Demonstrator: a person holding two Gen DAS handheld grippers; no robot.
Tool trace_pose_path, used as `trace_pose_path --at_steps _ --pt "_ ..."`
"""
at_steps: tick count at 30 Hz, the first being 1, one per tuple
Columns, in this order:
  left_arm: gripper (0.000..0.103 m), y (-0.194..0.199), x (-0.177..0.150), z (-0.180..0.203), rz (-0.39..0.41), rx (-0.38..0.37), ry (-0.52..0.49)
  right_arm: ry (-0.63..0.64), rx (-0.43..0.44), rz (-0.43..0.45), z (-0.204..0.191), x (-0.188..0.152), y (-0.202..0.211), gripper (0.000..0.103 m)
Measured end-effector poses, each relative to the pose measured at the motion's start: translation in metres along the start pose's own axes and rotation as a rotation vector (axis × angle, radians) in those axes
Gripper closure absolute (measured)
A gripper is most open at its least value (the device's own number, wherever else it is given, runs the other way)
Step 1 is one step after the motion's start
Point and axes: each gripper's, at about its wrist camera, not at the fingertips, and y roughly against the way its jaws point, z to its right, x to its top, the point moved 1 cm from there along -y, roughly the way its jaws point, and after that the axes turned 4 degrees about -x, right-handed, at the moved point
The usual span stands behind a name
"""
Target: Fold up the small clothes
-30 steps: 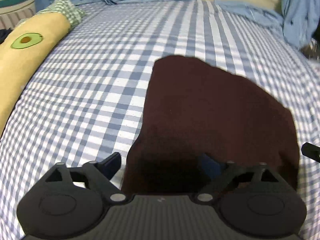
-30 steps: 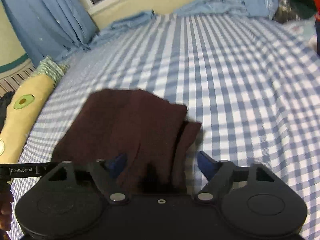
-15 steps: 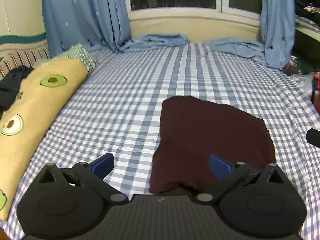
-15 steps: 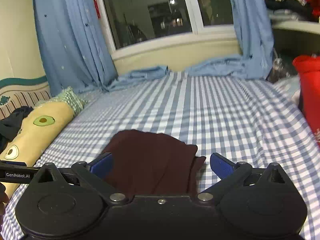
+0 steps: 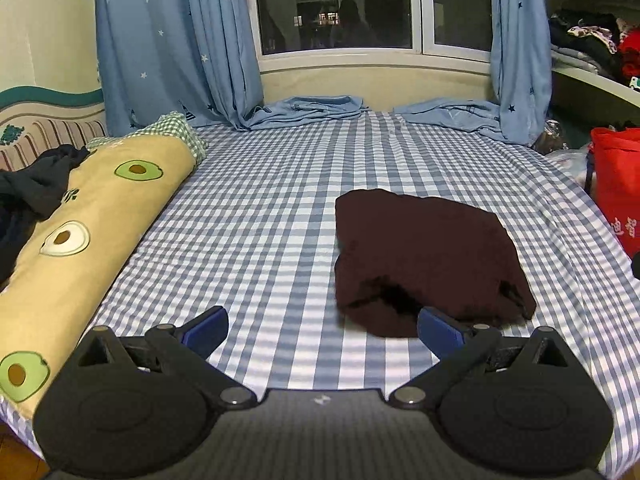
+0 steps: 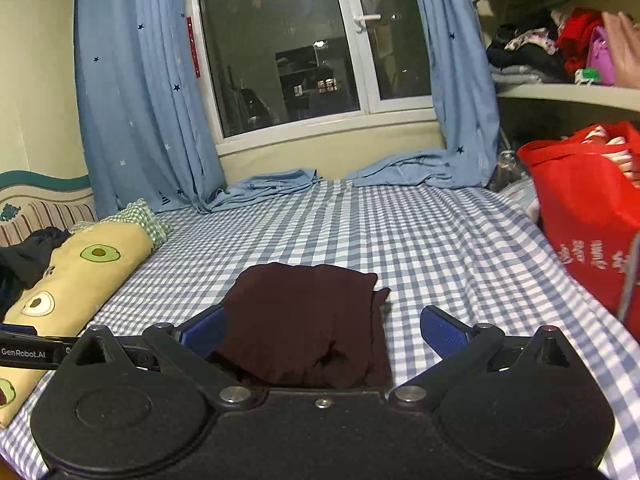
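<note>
the bed (image 5: 280,208) took up most of both views, covered by a smooth cotton sheet in a blue-and-white check, flat with only faint creases. at the bed's far edge, thin pale-blue star-printed curtains (image 5: 172,40) hung in long pleats, their hems pooling in soft folds on the sheet. along the bed's left edge lay a long, rounded yellow bolster (image 5: 92,224) printed with avocado halves, its far end capped in green gingham, with a crumpled black garment (image 5: 32,192) slumped against it. off the bed's right edge stood a red fabric bag (image 6: 580,216) with white characters, its mouth open; striped pink and white cloth showed inside, though what it was could not be told. beyond the bag, a shelf (image 6: 568,92) held heaped clothes in black, red and purple.

the dark maroon garment (image 5: 424,256) lay folded on the sheet near the bed's near edge, a thick, matte, roughly rectangular bundle with a rumpled, gaping hem on its near side and one layer poking out at the right.

the left hand-held gripper (image 5: 320,332) hovered above the sheet just left of the bundle, its blue ribbed pads spread wide with nothing between them. the right hand-held gripper (image 6: 320,332) was likewise spread wide, the bundle showing between its pads (image 6: 444,330) but not pinched.
</note>
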Motion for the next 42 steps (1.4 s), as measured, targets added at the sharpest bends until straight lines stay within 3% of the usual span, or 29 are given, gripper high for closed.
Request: trace_pose_path --at_steps 8,17,42 --pt "0.001 0.041 -0.047 -0.017 0.036 -0.008 0.038 0.029 -0.018 0.033 -0.01 -0.033 0.062 0.0" --pt "0.001 0.057 -0.089 -0.026 0.047 0.008 0.023 0.029 -0.023 -0.013 -0.015 -0.068 0.083 0.0" --pt "0.001 0.053 -0.103 -0.032 0.021 0.011 0.023 0.045 -0.031 -0.042 -0.03 -0.076 0.077 0.0"
